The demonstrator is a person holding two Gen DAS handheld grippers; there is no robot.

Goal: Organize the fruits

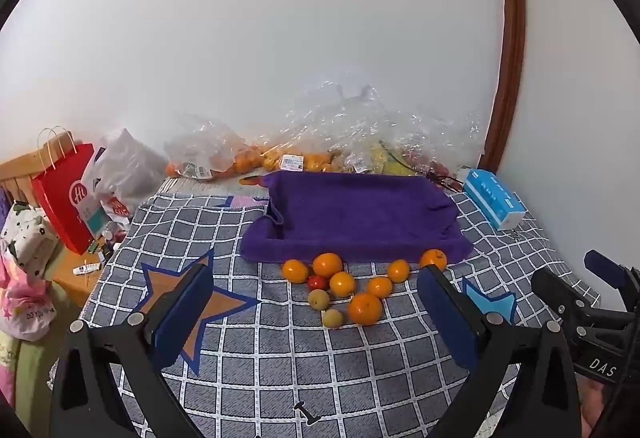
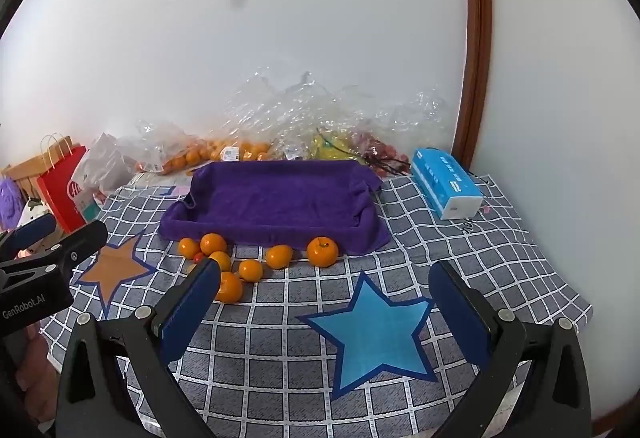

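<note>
Both hand-held grippers, left (image 1: 316, 302) and right (image 2: 326, 302), spread wide, gripping nothing, above checked cloth (image 2: 280, 350); oranges (image 1: 365, 308) clustered just before purple towel-lined tray (image 1: 360, 214).

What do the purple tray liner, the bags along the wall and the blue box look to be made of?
Purple liner: soft terry-like cloth, matte and fuzzy, draped in folds at the corners. Bags: thin clear plastic film, crinkled with glinting highlights. Blue box: probably printed plastic-wrapped tissue pack or card; glossy, sharp-edged, hard to tell.
</note>
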